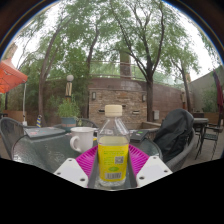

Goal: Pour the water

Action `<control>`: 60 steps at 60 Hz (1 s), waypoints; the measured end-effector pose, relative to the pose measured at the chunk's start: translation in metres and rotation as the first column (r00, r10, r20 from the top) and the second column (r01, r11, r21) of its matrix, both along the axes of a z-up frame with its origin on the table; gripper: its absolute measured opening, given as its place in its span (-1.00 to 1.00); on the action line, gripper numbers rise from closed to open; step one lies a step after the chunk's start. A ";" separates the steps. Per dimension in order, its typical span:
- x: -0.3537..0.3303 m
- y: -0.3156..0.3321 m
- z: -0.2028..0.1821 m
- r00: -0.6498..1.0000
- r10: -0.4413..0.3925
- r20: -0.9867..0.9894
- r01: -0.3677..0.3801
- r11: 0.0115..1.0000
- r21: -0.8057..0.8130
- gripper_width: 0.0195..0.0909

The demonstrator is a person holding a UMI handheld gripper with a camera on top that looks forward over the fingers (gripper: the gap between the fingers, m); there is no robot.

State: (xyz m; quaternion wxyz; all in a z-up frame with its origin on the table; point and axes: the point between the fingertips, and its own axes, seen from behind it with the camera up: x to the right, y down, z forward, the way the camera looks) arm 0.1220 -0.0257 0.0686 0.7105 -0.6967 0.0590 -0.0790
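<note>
The gripper (112, 165) has its two fingers around a clear plastic bottle (113, 142). The pink pads (88, 162) sit tight at each side of it, so the fingers are pinching the bottle. The bottle stands upright, with a pale cap and a yellow label — the writing on it is too small to read. Just beside it, to the left, a white mug (82, 138) rests on the glass table (45, 150). A dark backpack (175, 133) sits farther right. Beyond them stand a brick wall (110, 98) and tall green trees (100, 35).
</note>
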 end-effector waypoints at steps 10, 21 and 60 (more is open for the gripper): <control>-0.002 -0.001 -0.003 0.999 0.027 -0.039 -0.027 1.000 -0.015 -0.36; 0.015 0.001 0.020 0.977 0.049 0.208 -0.027 0.994 -0.106 -0.47; -0.001 0.179 0.136 -0.723 0.258 0.641 0.196 0.966 -0.167 -0.55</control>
